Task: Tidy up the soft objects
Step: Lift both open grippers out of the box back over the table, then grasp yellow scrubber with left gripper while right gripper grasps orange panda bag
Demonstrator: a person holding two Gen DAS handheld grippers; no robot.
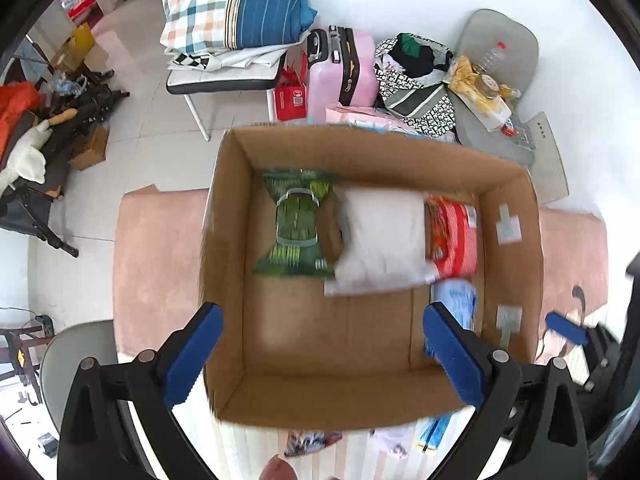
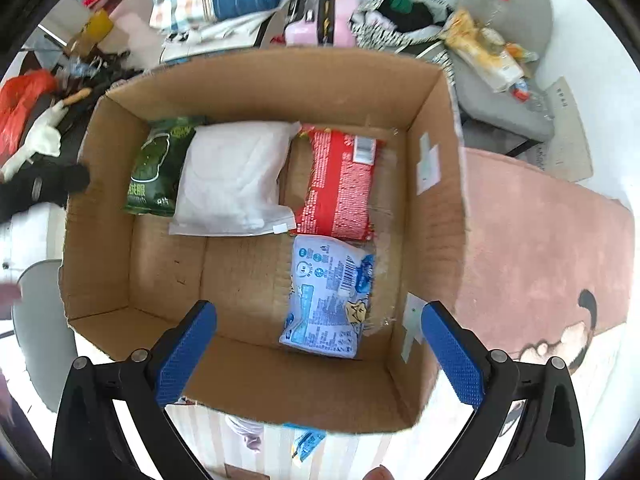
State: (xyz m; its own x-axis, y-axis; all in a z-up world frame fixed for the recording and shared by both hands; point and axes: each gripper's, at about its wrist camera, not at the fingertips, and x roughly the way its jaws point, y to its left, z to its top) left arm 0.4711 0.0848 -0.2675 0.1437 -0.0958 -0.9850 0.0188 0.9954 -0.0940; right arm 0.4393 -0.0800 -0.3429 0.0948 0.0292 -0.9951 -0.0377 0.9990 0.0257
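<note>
Blue packet [image 1: 456,308] half-hidden behind left hand-held gripper [image 1: 324,356] finger

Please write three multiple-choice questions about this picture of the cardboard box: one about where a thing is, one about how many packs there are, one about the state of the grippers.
1. Where in the cardboard box does the green pack lie?
A. at the far left
B. at the near right
C. outside the box

2. How many packs lie in the box?
A. two
B. four
C. six

3. How are the left gripper and right gripper?
A. both shut on packs
B. one holds the white pack
C. both open, holding nothing

Answers: 1 A, it lies left of the white pack. 2 B, green, white, red pack and blue pack. 3 C, the fingers stand wide apart, empty.
</note>
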